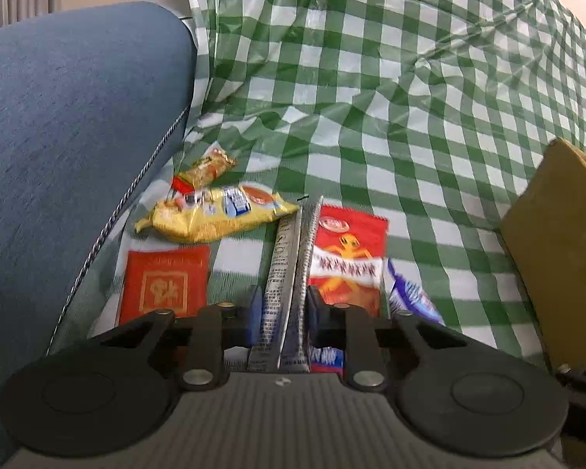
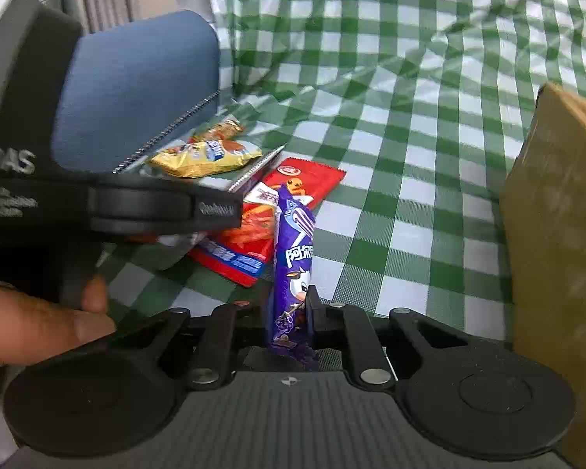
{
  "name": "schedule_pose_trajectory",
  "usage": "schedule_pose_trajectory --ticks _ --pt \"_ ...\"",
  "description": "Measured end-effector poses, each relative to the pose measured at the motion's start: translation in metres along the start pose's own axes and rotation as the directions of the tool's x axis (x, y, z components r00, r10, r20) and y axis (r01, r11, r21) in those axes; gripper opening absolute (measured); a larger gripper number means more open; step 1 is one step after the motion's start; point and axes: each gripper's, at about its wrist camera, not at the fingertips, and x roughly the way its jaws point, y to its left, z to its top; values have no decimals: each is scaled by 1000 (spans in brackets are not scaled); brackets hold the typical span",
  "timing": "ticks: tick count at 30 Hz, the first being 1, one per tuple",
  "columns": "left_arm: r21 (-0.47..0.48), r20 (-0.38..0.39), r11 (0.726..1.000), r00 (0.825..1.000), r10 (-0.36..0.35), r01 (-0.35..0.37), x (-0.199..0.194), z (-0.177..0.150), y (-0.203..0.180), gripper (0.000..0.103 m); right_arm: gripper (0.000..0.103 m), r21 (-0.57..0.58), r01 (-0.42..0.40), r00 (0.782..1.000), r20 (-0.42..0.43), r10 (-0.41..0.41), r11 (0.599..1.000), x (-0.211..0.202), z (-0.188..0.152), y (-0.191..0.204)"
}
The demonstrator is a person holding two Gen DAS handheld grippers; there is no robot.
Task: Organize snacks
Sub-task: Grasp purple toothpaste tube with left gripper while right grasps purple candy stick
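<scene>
My left gripper (image 1: 283,308) is shut on a silver snack packet (image 1: 289,273), held edge-on above the cloth. My right gripper (image 2: 289,308) is shut on a purple candy packet (image 2: 293,258), held upright. A red snack bag (image 1: 347,258) lies flat under both; it also shows in the right wrist view (image 2: 269,211). A yellow biscuit packet (image 1: 215,217) and a small orange bar (image 1: 209,168) lie beyond it, also seen in the right wrist view as the yellow packet (image 2: 207,158) and the bar (image 2: 220,129). A red square packet (image 1: 164,281) lies at the left.
A green-and-white checked cloth (image 1: 410,125) covers the surface. A blue cushion (image 1: 66,125) bounds the left side. A brown cardboard box (image 2: 558,211) stands at the right; it also shows in the left wrist view (image 1: 558,250). The left gripper's body (image 2: 109,195) and a hand (image 2: 31,324) fill the right view's left.
</scene>
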Motion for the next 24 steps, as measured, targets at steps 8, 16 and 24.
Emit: schedule_pose_trajectory --ticks 8,16,24 --pt "-211 -5 971 993 -119 115 -49 -12 25 6 16 -65 -60 998 -29 58 996 -67 -10 4" --pt "-301 -125 919 945 -302 254 -82 -15 35 6 16 -159 -69 997 -34 64 985 -130 -51 13" --pt "-301 -377 929 868 -324 216 -86 -31 36 7 16 -223 -7 998 -70 -9 975 -129 -86 19"
